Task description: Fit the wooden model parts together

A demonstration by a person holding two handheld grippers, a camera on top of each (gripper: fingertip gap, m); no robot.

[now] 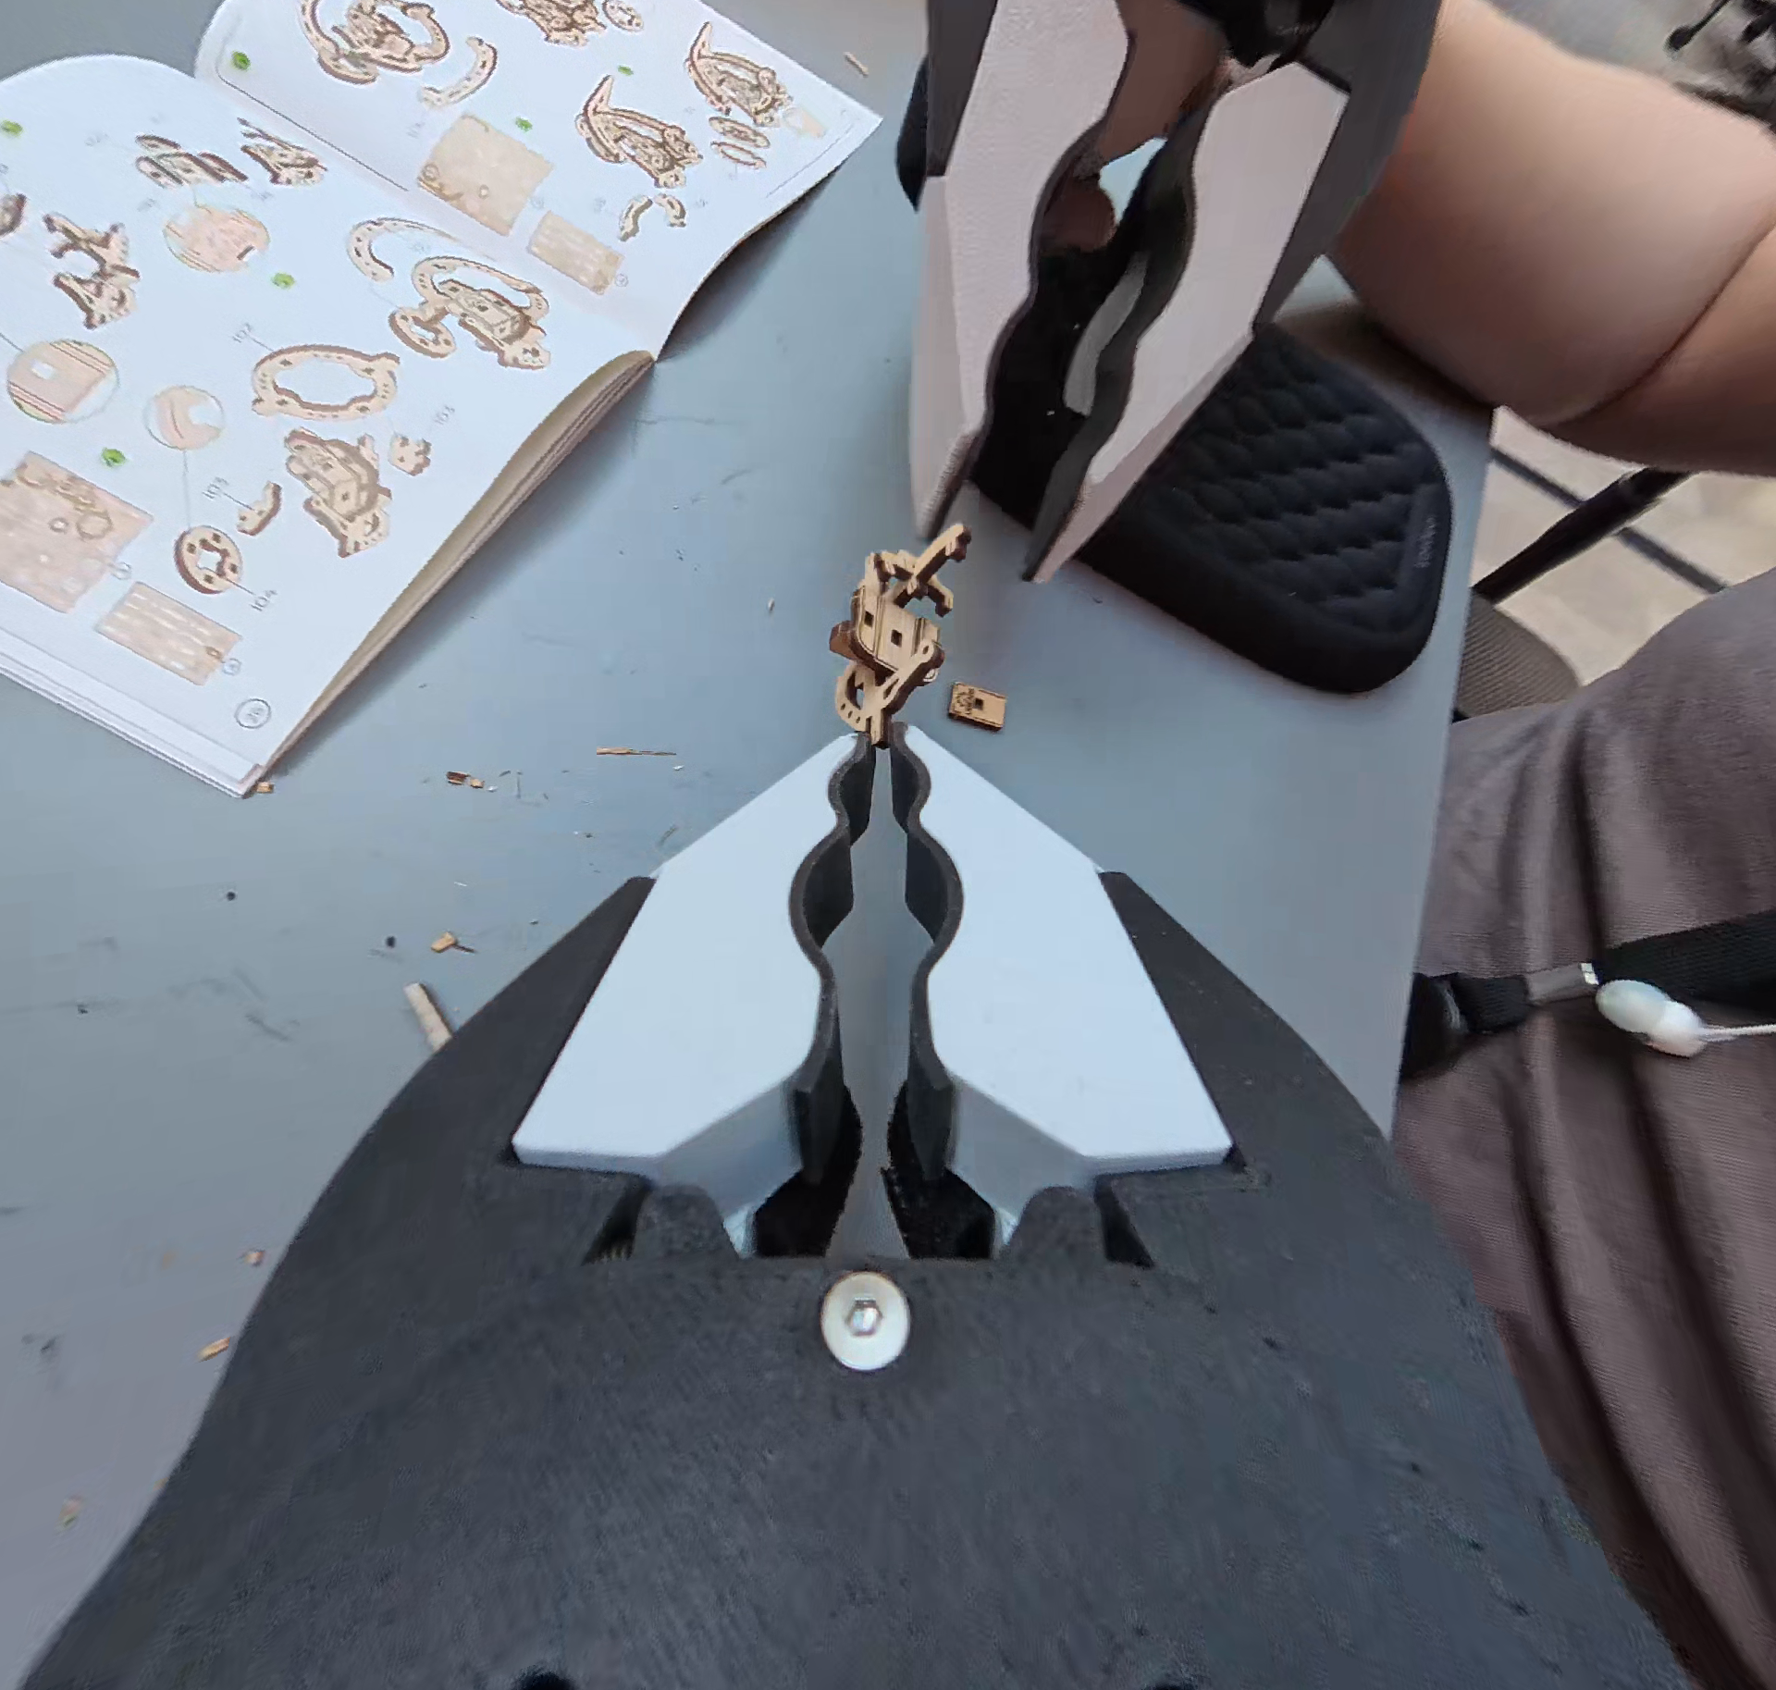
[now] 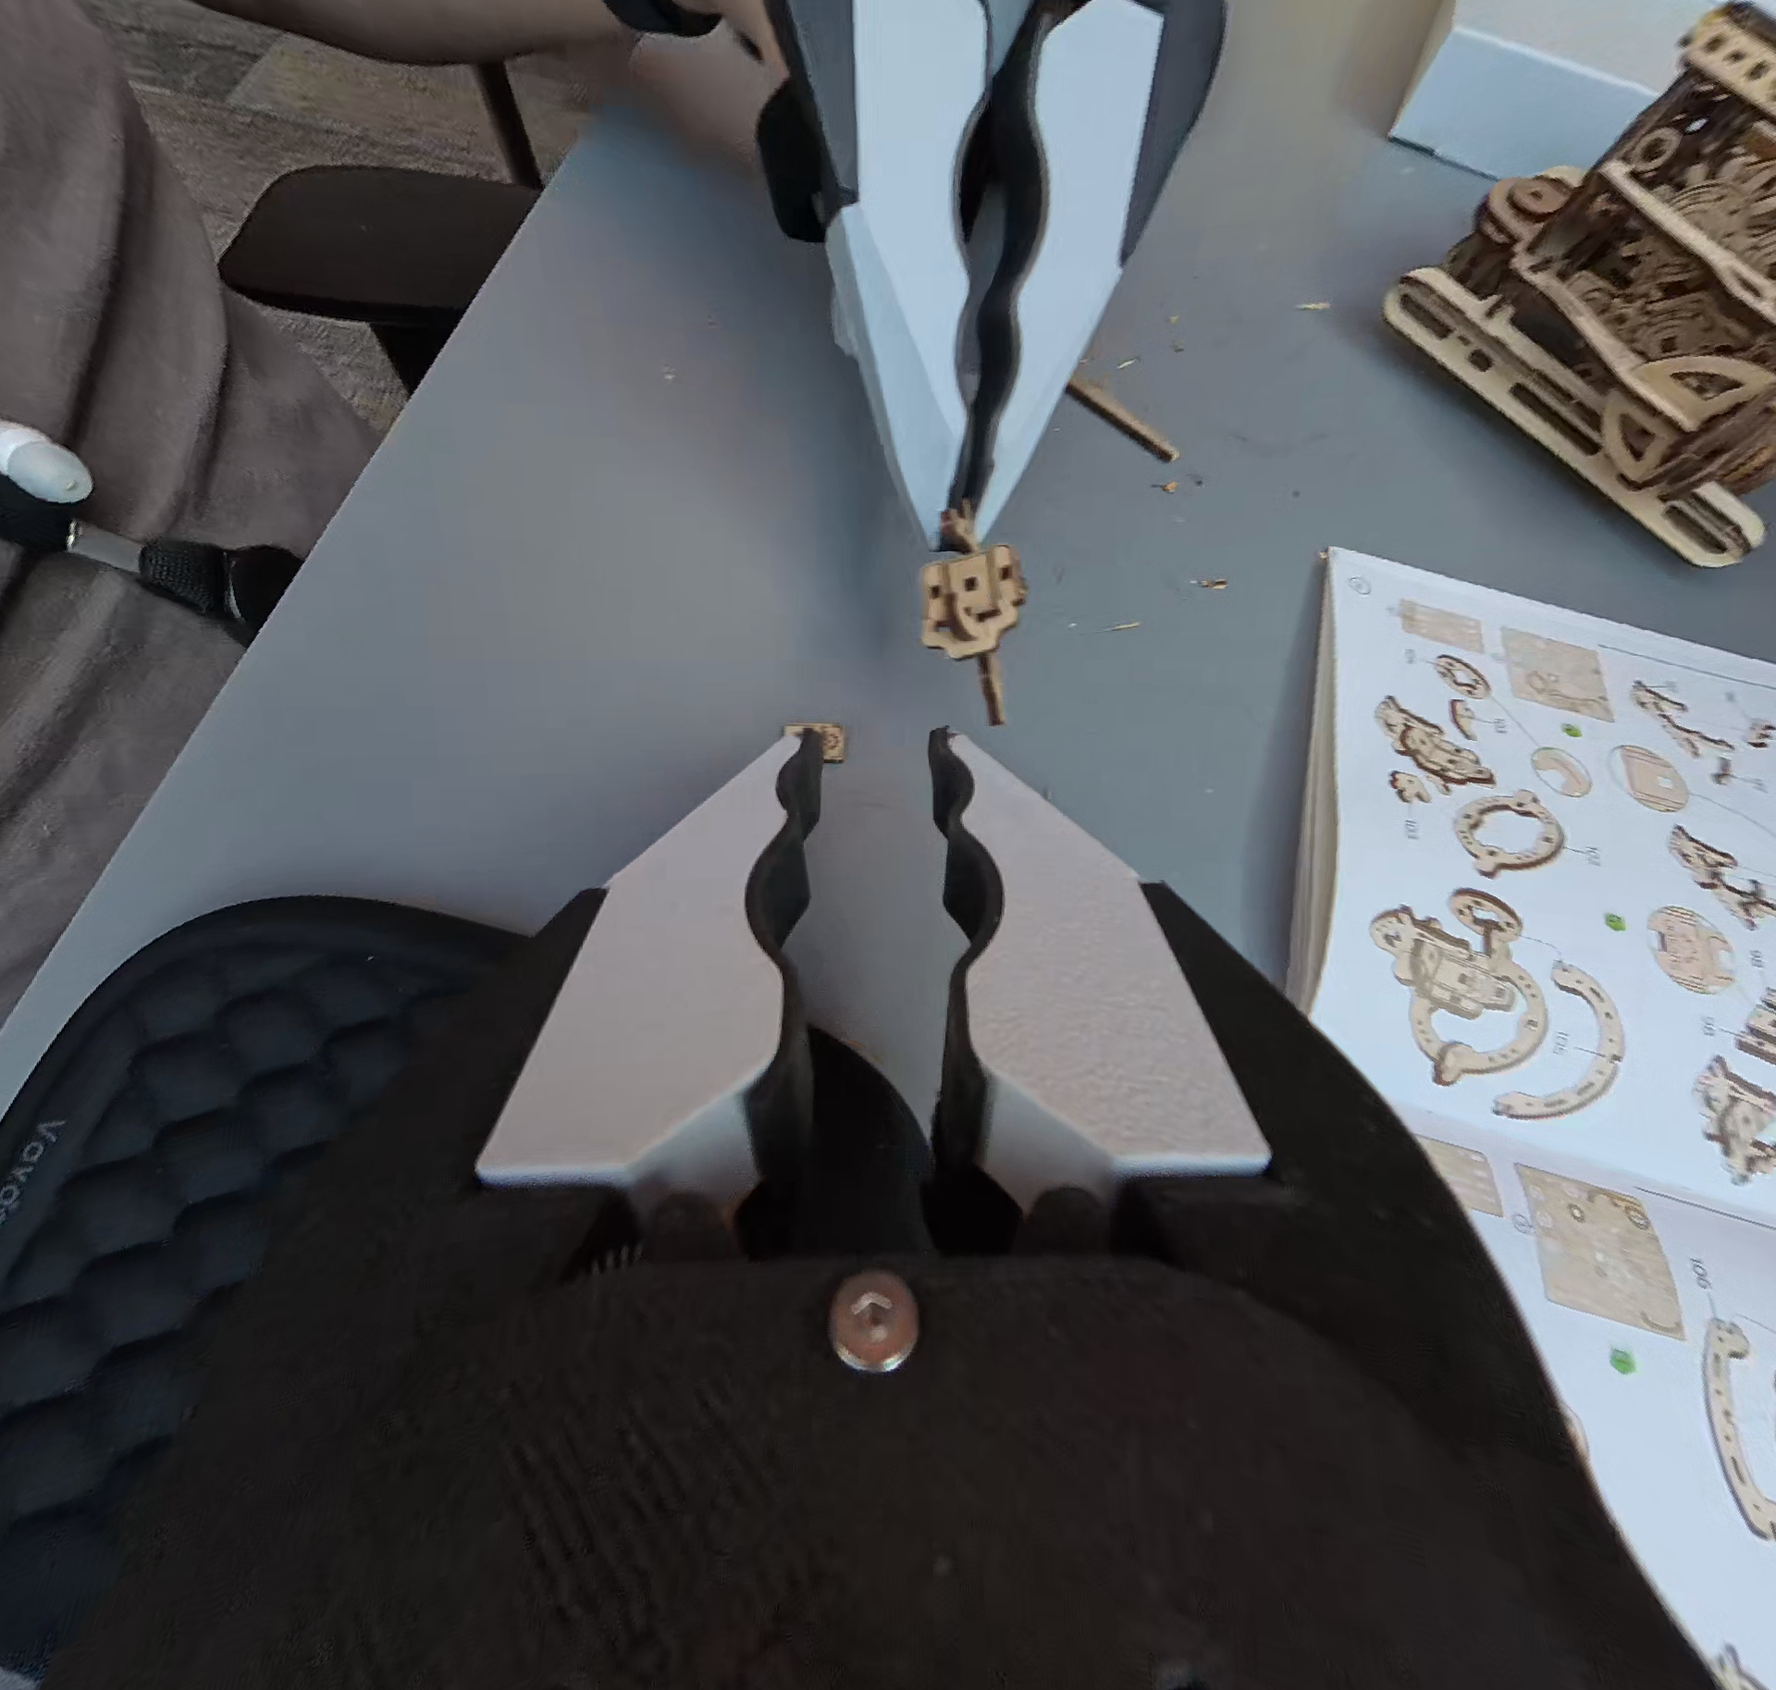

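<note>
My left fingers [image 1: 882,739] are clamped on the lower tip of the small wooden assembly [image 1: 894,640], held above the counter [image 1: 673,529]; it looks light, thin and snappable, so my right fingers [image 2: 879,740], apart, should pinch the loose wooden piece [image 2: 825,739] by its flat edges.

The small flat wooden piece [image 2: 819,742] sits half behind a finger; the big wooden model [image 2: 1615,318] and booklet [image 2: 1538,923] run off-frame.
</note>
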